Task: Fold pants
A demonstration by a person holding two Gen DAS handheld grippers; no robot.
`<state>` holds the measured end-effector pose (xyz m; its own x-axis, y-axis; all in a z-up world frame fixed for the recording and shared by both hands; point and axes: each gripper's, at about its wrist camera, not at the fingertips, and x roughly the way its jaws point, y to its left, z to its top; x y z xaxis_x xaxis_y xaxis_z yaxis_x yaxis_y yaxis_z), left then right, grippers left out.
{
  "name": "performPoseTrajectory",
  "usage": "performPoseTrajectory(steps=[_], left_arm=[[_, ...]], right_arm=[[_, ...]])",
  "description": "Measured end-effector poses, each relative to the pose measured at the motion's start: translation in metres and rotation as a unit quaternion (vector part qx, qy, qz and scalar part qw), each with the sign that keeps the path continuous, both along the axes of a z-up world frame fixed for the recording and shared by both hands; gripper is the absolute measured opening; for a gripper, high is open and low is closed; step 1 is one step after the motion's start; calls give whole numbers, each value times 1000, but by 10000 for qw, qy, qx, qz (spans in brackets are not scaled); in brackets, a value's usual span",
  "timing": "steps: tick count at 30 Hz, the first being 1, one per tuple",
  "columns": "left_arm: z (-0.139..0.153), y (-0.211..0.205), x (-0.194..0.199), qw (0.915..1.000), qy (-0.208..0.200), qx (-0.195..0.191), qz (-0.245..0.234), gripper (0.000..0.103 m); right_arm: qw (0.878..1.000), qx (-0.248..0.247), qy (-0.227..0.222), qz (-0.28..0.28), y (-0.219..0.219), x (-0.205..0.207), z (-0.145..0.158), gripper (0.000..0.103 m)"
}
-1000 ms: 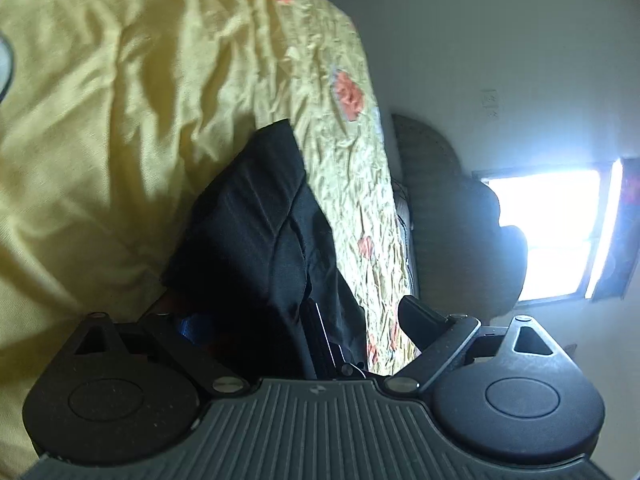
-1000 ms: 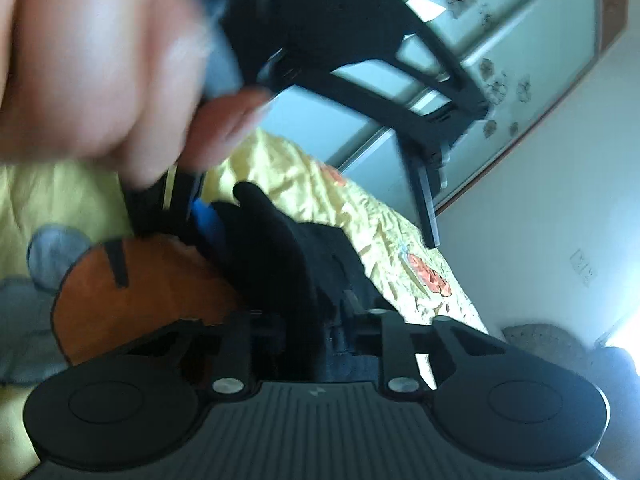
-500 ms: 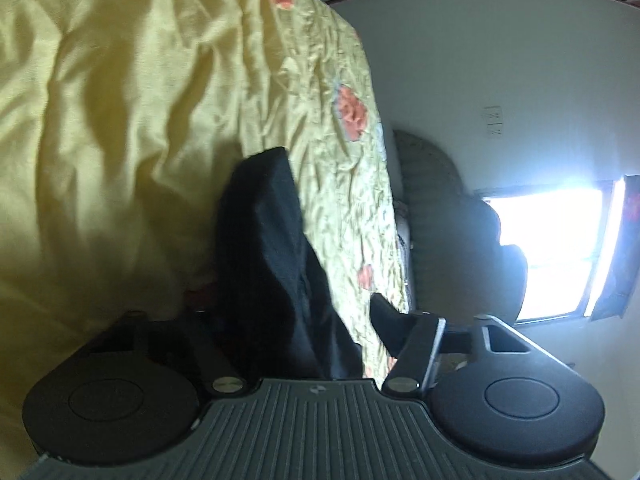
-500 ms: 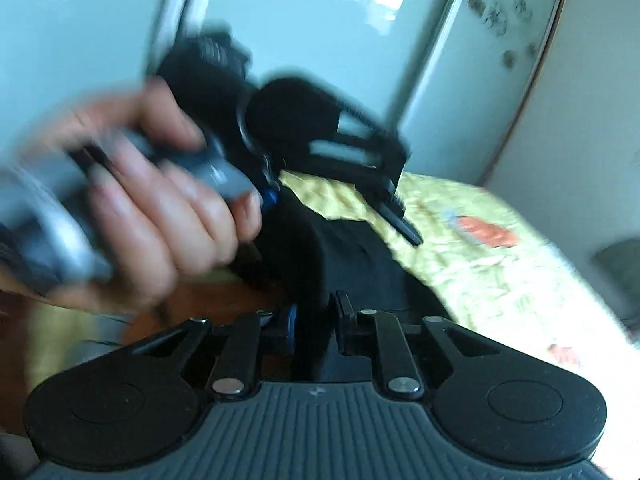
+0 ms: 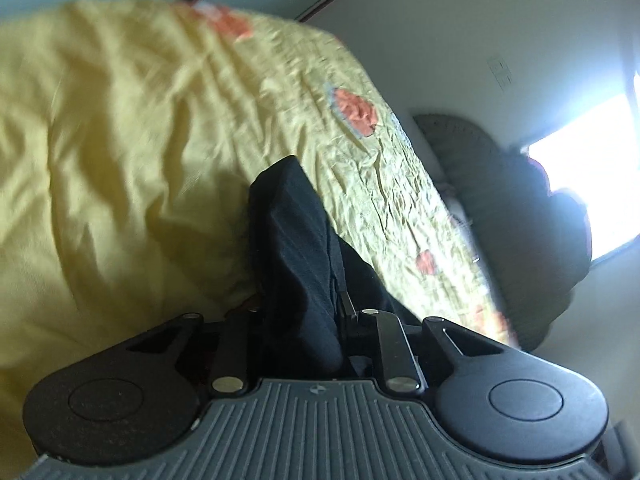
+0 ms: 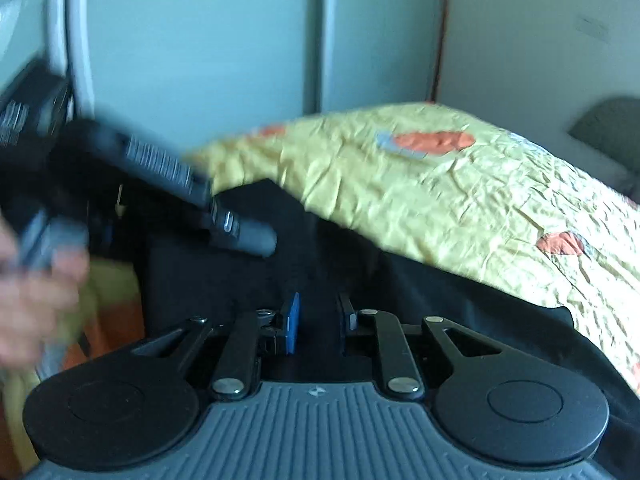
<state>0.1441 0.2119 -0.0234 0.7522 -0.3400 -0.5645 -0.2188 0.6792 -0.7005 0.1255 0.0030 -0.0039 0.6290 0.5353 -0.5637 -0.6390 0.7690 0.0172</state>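
Observation:
The black pants [image 5: 296,248] lie on a yellow bedspread [image 5: 120,140]. In the left wrist view my left gripper [image 5: 304,312] is shut on a bunched fold of the pants, which rises between its fingers. In the right wrist view the pants [image 6: 400,292] spread dark across the bed's near edge. My right gripper [image 6: 318,316] stands low over them, its blue-padded fingers [image 6: 292,320] a small gap apart with black cloth between; whether they pinch it is unclear. The other hand-held gripper [image 6: 160,176] and a hand [image 6: 36,292] show blurred at left.
The bedspread [image 6: 440,188] has orange patches. A pale cabinet [image 6: 200,40] stands behind the bed. A dark chair [image 5: 500,184] and a bright window [image 5: 592,184] are at the right, by a white wall.
My left gripper has closed from wide open onto the pants fold. The right camera has swung round; its fingers, shut tight before, now stand slightly apart. The other gripper moved left in its view.

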Motion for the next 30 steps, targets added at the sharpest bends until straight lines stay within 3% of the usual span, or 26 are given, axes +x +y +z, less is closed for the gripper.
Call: performPoseTrajectory(steps=[4, 8, 15, 21, 30], left_arm=[[27, -33, -6, 9926, -401, 1139, -137, 20], [42, -63, -19, 9825, -703, 1711, -238, 20], [59, -100, -29, 9747, -954, 1978, -409, 20], [73, -136, -39, 9605, -1321, 2377, -587, 20], [91, -189, -44, 9487, -1650, 2516, -968, 24]], right_arm=[[9994, 218, 131, -254, -3, 9, 1, 18], [9957, 788, 428, -225, -20, 13, 6, 18], [9915, 1198, 360, -349, -42, 6, 17, 18], [9859, 1549, 143, -616, -71, -6, 27, 18], [9753, 1939, -69, -1058, -120, -12, 36, 18]])
